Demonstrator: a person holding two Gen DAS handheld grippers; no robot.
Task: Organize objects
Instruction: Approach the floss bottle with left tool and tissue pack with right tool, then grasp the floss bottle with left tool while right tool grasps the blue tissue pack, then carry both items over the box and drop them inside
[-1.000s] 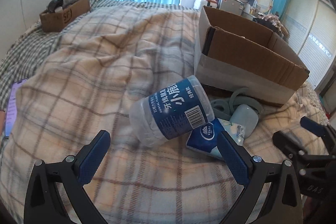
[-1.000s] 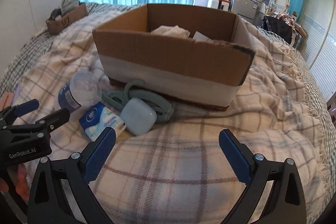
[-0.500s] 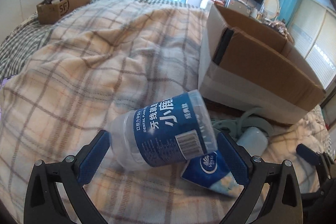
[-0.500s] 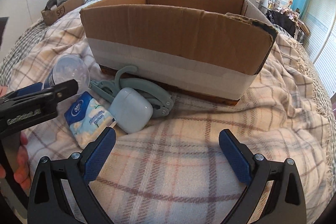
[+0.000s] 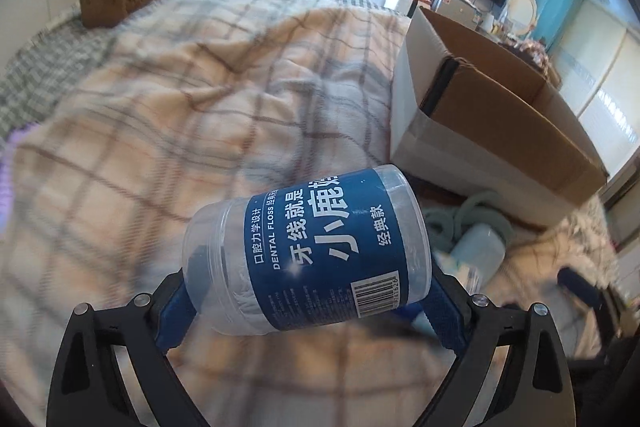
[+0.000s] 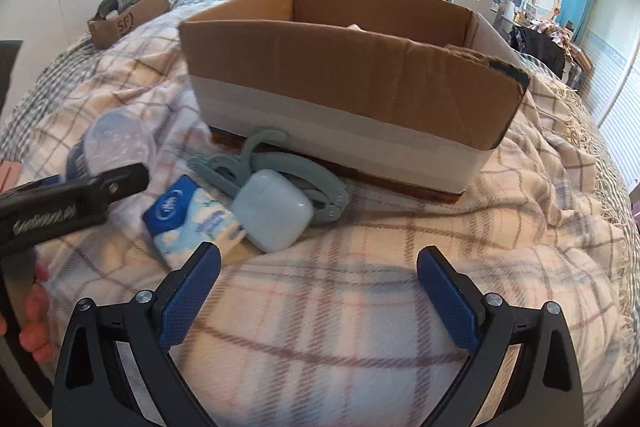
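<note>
The left claw [image 5: 308, 301] brackets a clear dental floss jar [image 5: 308, 255] with a blue label, its blue pads at the jar's two ends; whether they press it cannot be told. The jar lies tilted on the plaid blanket [image 5: 160, 131], just in front of the cardboard box [image 6: 352, 83]. The right claw [image 6: 318, 293] hangs spread wide above the blanket, holding nothing. Against the box's near wall sit a pale blue earbud case [image 6: 272, 215], a teal clip [image 6: 276, 163] and a tissue pack [image 6: 188, 219].
</note>
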